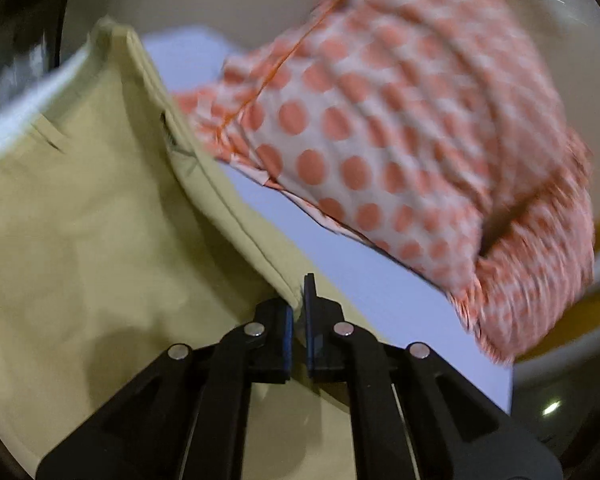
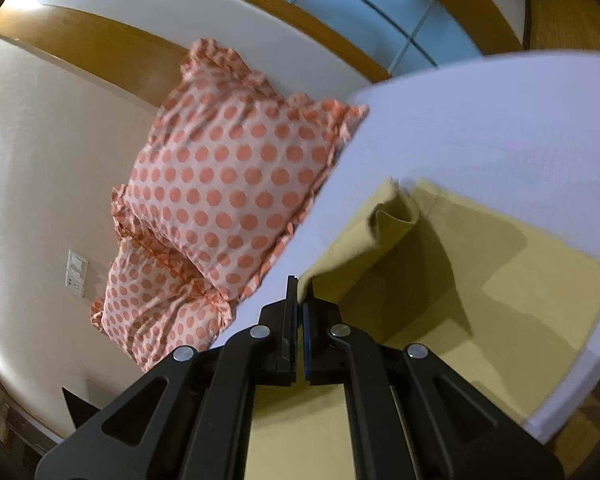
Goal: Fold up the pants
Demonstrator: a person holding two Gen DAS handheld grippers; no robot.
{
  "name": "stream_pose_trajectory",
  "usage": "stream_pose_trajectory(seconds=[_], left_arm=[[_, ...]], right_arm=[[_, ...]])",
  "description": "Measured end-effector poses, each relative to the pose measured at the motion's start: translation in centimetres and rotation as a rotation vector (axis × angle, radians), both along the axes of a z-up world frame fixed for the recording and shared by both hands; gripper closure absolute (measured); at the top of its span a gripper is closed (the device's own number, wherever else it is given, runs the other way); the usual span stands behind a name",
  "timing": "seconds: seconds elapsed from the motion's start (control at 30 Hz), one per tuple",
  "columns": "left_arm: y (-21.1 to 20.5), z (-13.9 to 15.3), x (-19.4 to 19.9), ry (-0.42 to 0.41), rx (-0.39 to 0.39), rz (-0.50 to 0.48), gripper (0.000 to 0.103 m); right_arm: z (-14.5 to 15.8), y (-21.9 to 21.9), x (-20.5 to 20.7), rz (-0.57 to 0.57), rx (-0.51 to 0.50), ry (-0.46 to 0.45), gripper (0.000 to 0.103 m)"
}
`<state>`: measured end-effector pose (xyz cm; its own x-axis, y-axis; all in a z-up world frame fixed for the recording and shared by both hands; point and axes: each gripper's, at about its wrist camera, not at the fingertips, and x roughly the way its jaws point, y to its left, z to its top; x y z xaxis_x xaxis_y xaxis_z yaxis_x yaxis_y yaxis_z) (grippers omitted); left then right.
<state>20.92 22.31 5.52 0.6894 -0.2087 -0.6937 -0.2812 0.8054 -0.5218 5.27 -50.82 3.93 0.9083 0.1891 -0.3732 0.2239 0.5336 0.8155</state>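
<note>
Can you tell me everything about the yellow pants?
The pants are plain pale yellow-green cloth that looks like cotton, with stitched seams and a pocket slit. They lie spread on the white bed, near the spotted pillows. The left gripper and right gripper each pinch an edge, lifting it.

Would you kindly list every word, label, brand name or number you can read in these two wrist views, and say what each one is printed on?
None: no readable text appears in either view.
The pants show seams only, no legible tag.
The pillows carry orange dots, no lettering.
The wall switch plate is too small to show any marking.
The left gripper and right gripper bear no visible markings.
</note>
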Motion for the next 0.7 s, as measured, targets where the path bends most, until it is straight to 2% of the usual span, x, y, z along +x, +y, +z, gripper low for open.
stream_pose_trajectory(seconds=[0.03, 0.07, 0.13, 0.17, 0.27, 0.4, 0.5, 0.53, 0.57, 0.6, 0.63, 0.7], left_arm=[[-0.4, 1.1, -2.5, -0.036, 0.024, -0.010, 0.098], [-0.7, 2.4, -6.5, -0.081, 0.048, -0.022, 0.098], [-1.2, 3.4, -11.5, -0.111, 0.077, -0.027, 0.097], [-1.5, 3.5, -14.8, -0.124, 0.094, -0.029, 0.097], [-2.0, 2.2, -20.9, -0.116, 0.100, -0.025, 0.097], [-2.3, -1.0, -24.6, -0.074, 0.083, -0.019, 0.097], [-1.9, -3.4, -25.4, -0.043, 0.051, -0.015, 0.094], [-1.8, -3.8, -25.7, -0.044, 0.040, -0.008, 0.091], [-1.7, -4.1, -26.1, -0.050, 0.035, -0.004, 0.090], [-1.6, -4.3, -26.9, -0.064, 0.037, 0.004, 0.086], [-1.6, -4.4, -27.4, -0.076, 0.045, 0.009, 0.078], [-1.6, -4.5, -28.7, -0.097, 0.068, 0.028, 0.069]], right_arm=[[0.4, -0.2, -0.6, -0.012, -0.011, -0.011, 0.101], [0.9, -0.6, -1.5, -0.029, -0.020, -0.025, 0.101], [1.3, -1.1, -3.3, -0.053, -0.041, -0.032, 0.101], [1.3, -1.3, -3.8, -0.058, -0.049, -0.028, 0.101], [0.1, -1.8, -5.2, -0.060, -0.055, 0.014, 0.101], [-2.5, -2.3, -5.9, -0.051, -0.035, 0.089, 0.101], [-2.8, -2.4, -6.5, -0.038, -0.094, 0.146, 0.098], [-2.7, -2.5, -6.8, -0.046, -0.107, 0.154, 0.088], [-2.4, -2.9, -7.5, -0.071, -0.131, 0.163, 0.064], [-2.2, -3.2, -8.1, -0.094, -0.149, 0.160, 0.048], [-2.0, -3.7, -9.0, -0.135, -0.179, 0.149, 0.031], [-1.9, -4.3, -9.9, -0.190, -0.235, 0.157, 0.032]])
